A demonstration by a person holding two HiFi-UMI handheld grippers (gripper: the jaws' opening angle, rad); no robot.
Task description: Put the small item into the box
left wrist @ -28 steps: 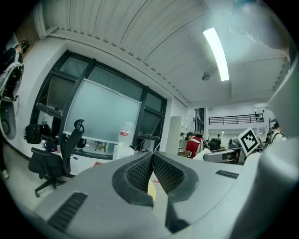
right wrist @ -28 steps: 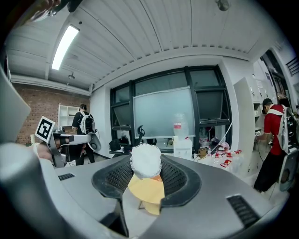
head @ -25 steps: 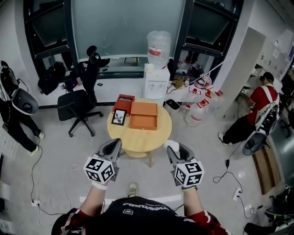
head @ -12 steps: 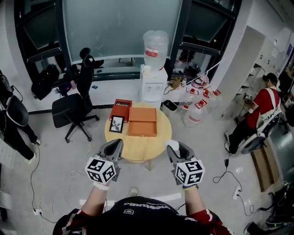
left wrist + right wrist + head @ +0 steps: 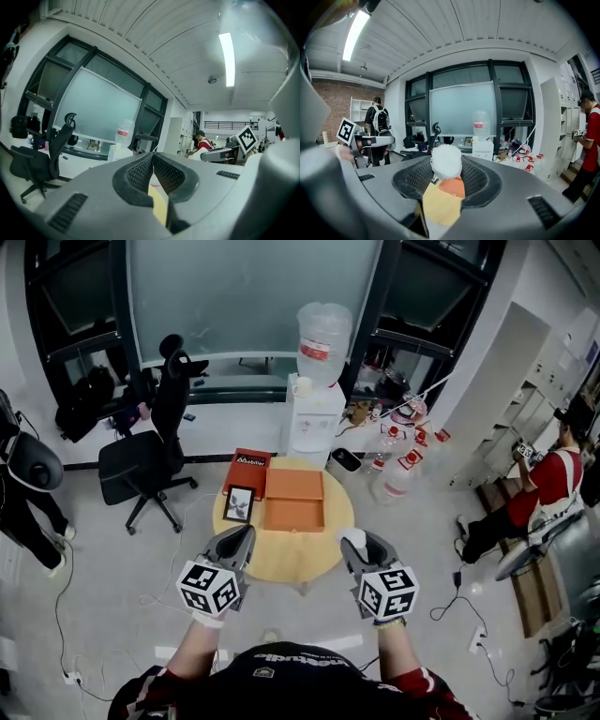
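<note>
Head view: we are holding both grippers side by side over the near rim of the round wooden table [image 5: 281, 559], the left gripper [image 5: 246, 533] and the right gripper [image 5: 356, 540] well apart from each other. The right gripper view is showing what the head view barely resolves: the pads are clamping a small white round item [image 5: 446, 161], which in the head view reads only as a white blob at the tips. The left gripper view is showing the ribbed pads [image 5: 140, 171] pressed together with nothing between them. The orange box [image 5: 294, 501] is sitting on the table's far half. A small picture frame [image 5: 240, 503] is standing just beside its left edge, with a red box [image 5: 247, 468] behind the frame. Bare tabletop is lying between the grippers and the orange box. A water dispenser [image 5: 314, 418] is standing beyond the far rim, and an office chair [image 5: 150, 451] is off to the left, apart from the table.
</note>
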